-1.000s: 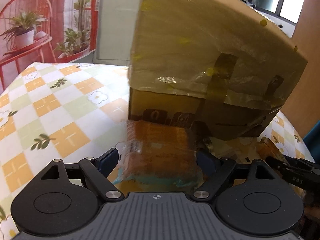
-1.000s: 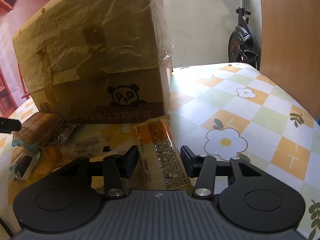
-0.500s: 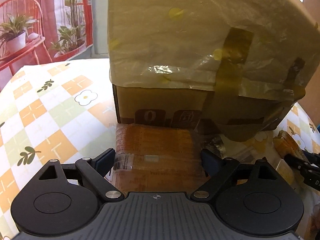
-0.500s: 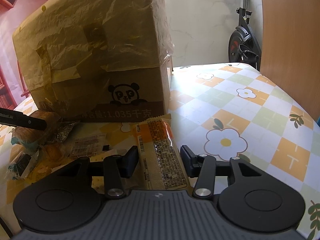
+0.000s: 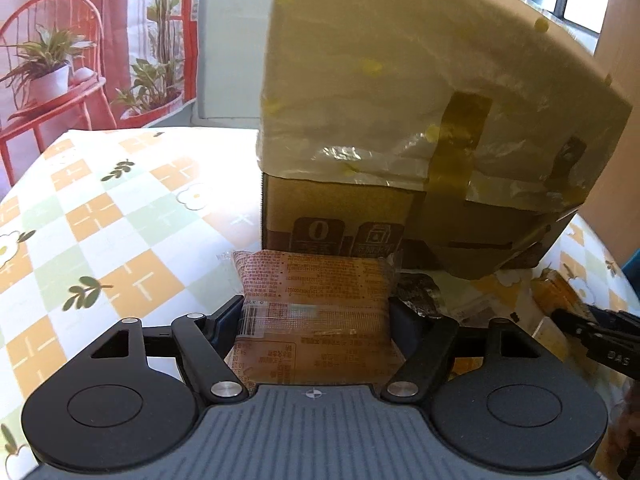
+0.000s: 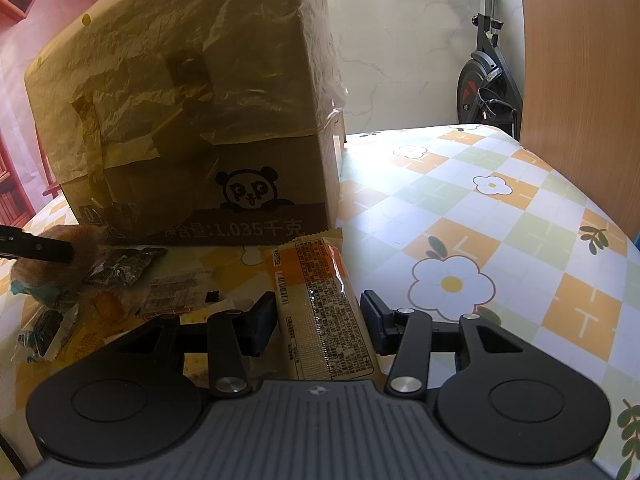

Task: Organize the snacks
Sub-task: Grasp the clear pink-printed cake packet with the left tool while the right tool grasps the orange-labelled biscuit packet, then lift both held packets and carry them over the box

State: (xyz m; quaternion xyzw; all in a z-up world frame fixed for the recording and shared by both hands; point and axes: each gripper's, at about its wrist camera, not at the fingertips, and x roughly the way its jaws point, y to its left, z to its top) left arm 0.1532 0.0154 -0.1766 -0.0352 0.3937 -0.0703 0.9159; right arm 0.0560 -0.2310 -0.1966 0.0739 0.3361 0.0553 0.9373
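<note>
My left gripper (image 5: 316,316) is shut on a clear-wrapped brown bread pack (image 5: 316,292), held just in front of the tall cardboard box (image 5: 400,120); its finger (image 6: 36,246) and the pack (image 6: 60,256) show at the left in the right wrist view. My right gripper (image 6: 318,316) has its jaws around a long orange snack bar (image 6: 320,304) that lies on the table; small gaps show at both pads. The panda-printed box (image 6: 192,120) stands behind it.
Several small snack packets (image 6: 124,276) lie on the floral checked tablecloth (image 6: 500,240) between the grippers. The right gripper's finger (image 5: 592,336) shows at the right of the left wrist view. A wooden panel and an exercise bike (image 6: 488,80) stand beyond the table.
The left gripper with the bread pack has shifted and turned slightly in front of the box. The right gripper has stayed still around the orange bar.
</note>
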